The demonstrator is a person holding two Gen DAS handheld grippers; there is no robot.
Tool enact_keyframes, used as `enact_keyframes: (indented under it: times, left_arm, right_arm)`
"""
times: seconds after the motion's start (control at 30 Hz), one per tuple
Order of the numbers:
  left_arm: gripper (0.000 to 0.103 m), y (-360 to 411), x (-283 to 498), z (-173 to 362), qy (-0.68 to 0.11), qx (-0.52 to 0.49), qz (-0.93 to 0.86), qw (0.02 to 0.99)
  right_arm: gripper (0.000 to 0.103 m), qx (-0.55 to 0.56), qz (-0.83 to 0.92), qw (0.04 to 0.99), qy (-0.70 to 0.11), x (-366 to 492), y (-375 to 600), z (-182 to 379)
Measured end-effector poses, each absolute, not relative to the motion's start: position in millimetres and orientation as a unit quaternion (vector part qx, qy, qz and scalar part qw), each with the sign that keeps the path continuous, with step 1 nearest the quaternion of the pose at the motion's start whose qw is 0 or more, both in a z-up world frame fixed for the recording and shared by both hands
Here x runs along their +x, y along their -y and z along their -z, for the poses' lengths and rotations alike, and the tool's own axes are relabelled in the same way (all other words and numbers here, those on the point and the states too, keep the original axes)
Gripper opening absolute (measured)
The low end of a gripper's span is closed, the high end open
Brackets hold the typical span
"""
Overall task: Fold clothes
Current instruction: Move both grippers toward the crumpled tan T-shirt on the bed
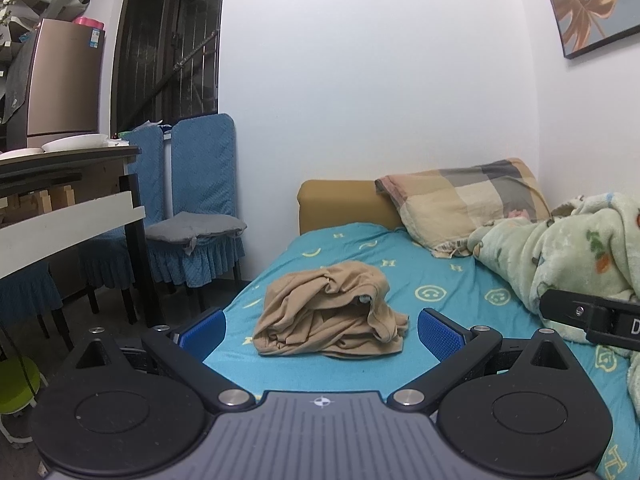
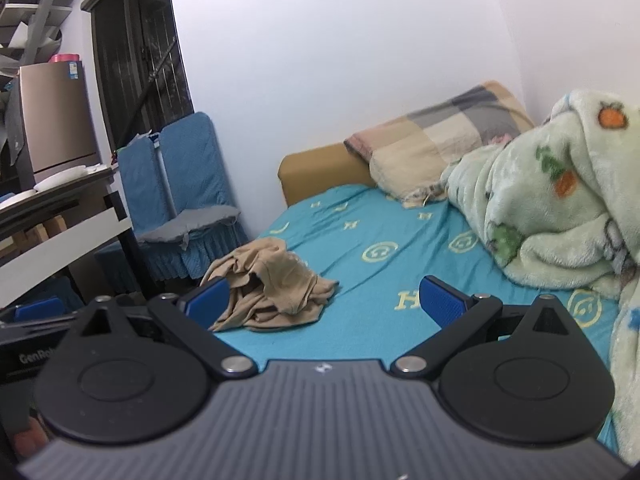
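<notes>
I see a tan garment (image 1: pixel 330 312) lying in a soft, crumpled heap on the turquoise bedsheet (image 1: pixel 440 276), its thin knit fabric bunched into loose folds and one hemmed edge curling over the top. The sheet is smooth, printed with pale yellow faces and letters. My left gripper (image 1: pixel 322 326) hangs just short of the heap, its ribbed blue pads (image 1: pixel 438 330) spread wide and holding nothing. My right gripper (image 2: pixel 324 300) is likewise spread wide and empty, with the heap off toward its left pad. A fluffy green blanket (image 2: pixel 560 208) piles up along the right side, and a checked pillow (image 1: pixel 464 200) leans on the mustard headboard (image 1: pixel 340 204). Bare sheet lies open between heap and blanket; the bed's left edge drops off close beside the garment, toward the blue quilted chairs (image 1: pixel 200 192).
</notes>
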State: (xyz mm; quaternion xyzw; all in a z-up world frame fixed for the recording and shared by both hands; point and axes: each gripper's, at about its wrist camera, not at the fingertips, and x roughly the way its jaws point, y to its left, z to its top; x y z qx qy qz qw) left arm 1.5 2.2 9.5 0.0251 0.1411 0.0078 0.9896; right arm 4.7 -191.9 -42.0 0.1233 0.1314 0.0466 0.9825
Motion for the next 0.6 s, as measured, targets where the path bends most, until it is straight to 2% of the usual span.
enact_keyframes:
  times: [0.33,0.6]
  left_arm:
    - [0.103,2.2,13.4,-41.6,-0.121,0.047,0.023,0.991]
    - [0.103,-7.1,43.9,-57.8,-0.151,-0.008,0.046,0.987]
  right_arm:
    - [0.103,0.134,-0.035,0.987,-0.079,-1.9,195.0,36.5]
    - [0.103,0.168,-0.034,0.982,-0.083,7.2,201.4,47.4]
